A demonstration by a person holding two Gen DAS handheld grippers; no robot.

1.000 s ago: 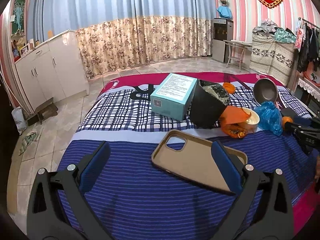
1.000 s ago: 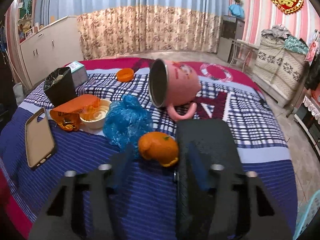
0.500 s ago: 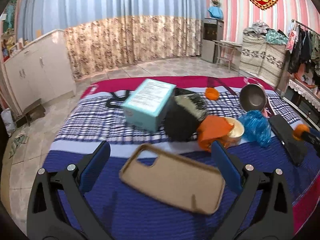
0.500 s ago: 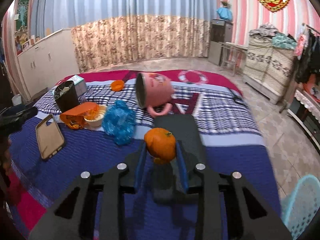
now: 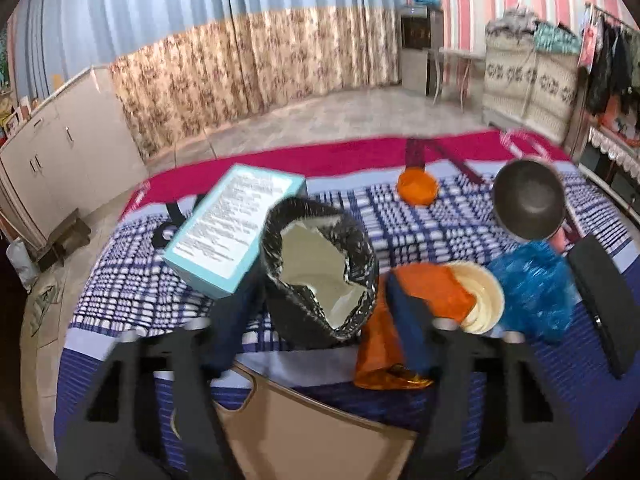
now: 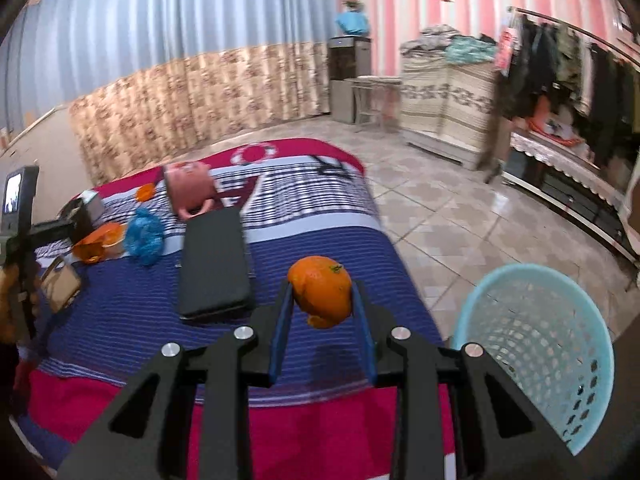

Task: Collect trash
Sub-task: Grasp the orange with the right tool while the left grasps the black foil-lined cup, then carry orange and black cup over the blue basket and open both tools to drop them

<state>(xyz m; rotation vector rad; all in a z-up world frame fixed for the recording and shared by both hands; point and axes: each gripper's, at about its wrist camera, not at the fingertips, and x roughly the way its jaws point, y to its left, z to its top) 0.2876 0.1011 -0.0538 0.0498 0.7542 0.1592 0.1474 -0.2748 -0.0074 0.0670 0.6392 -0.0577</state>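
Right hand-held gripper (image 6: 323, 307) pinching orange peel (image 6: 321, 291) beside pale blue mesh basket (image 6: 536, 354); shallow grip, peel may slip short of basket. Left hand-held gripper (image 5: 320, 304) closing around black bag-lined bin (image 5: 320, 280) far from basket; could tip it.

place: home bedroom | signs: bed (image 6: 320, 208) – clothes rack (image 6: 560, 64) – floral curtains (image 5: 248, 68) – cupboards (image 5: 60, 148)
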